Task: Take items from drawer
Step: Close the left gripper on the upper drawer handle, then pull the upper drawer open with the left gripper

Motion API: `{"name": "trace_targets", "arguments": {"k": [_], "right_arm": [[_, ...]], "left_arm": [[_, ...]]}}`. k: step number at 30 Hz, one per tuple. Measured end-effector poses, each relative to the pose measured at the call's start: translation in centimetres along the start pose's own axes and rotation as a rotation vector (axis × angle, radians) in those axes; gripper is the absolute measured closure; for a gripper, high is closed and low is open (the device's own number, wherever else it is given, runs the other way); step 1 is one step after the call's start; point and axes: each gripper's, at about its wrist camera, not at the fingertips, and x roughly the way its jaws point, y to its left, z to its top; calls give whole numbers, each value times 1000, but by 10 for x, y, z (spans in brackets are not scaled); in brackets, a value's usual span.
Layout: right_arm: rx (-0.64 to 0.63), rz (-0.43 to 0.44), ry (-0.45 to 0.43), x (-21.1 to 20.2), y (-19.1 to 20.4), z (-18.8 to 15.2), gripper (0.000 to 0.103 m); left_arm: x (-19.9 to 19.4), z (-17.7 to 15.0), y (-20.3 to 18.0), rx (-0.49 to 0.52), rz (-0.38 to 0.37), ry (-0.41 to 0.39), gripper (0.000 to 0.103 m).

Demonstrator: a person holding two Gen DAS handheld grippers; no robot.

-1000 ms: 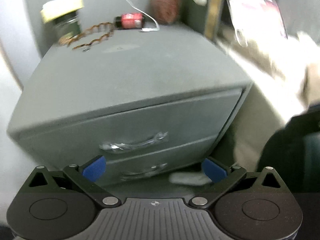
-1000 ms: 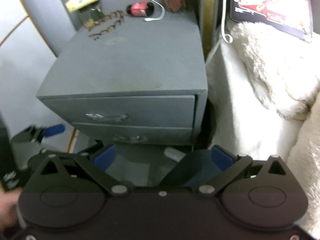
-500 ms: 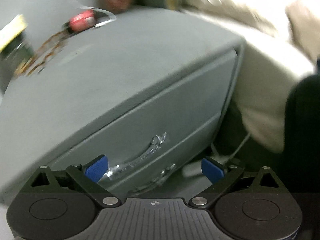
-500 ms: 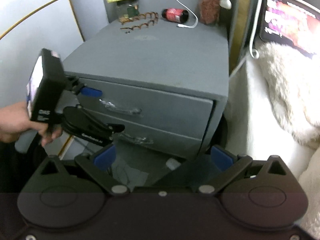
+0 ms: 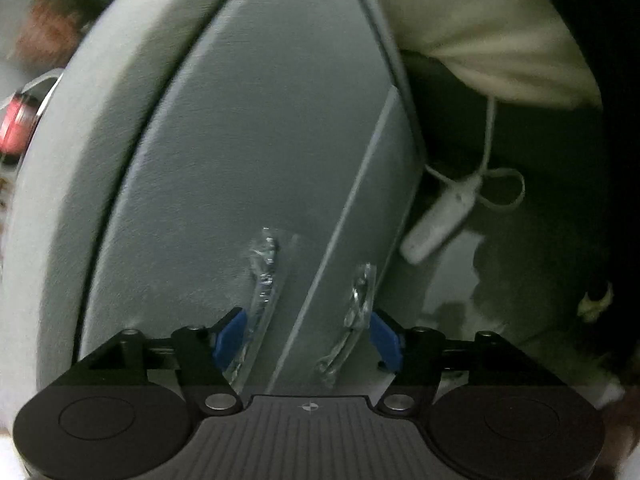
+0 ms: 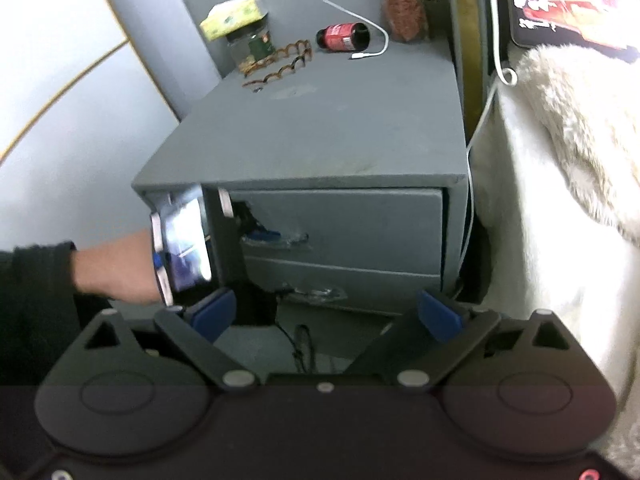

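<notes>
Reaching for the upper drawer, shut at mid-frame in the right view, the left gripper has its fingers spread, one beside the plastic-wrapped handle. The opening step is in hand; next they should straddle and close on it. The right gripper waits low, fingers spread.

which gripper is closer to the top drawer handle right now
Left. The left gripper is right at the top drawer handle, one blue pad beside it, jaws open. The right gripper hangs back from the nightstand, open and holding nothing.
</notes>
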Motion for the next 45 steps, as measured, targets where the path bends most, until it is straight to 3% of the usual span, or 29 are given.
{"name": "trace_targets", "arguments": {"k": [3, 18, 23, 26, 38, 40, 44, 45], "right_arm": [[42, 21, -12, -1, -6, 0, 5], [120, 53, -33, -7, -20, 0, 8], [139, 72, -36, -6, -21, 1, 8], [138, 73, -37, -6, -20, 1, 8], [164, 69, -45, -7, -24, 2, 10], [173, 74, -47, -7, -26, 1, 10], [178, 81, -46, -6, -27, 2, 10], [178, 81, -46, -7, -27, 1, 10]], "left_arm": [[-3, -4, 5, -15, -5, -13, 55], [-5, 3, 3, 37, -5, 11, 56], [-5, 2, 2, -18, 5, -20, 51], [-3, 3, 0, -23, 8, 1, 46], [-40, -41, 4, 88, -41, -53, 46], [-54, -54, -2, 92, -37, -69, 55], [-87, -67, 10, -84, -69, -91, 55], [-97, -71, 15, -137, -83, -107, 49]]}}
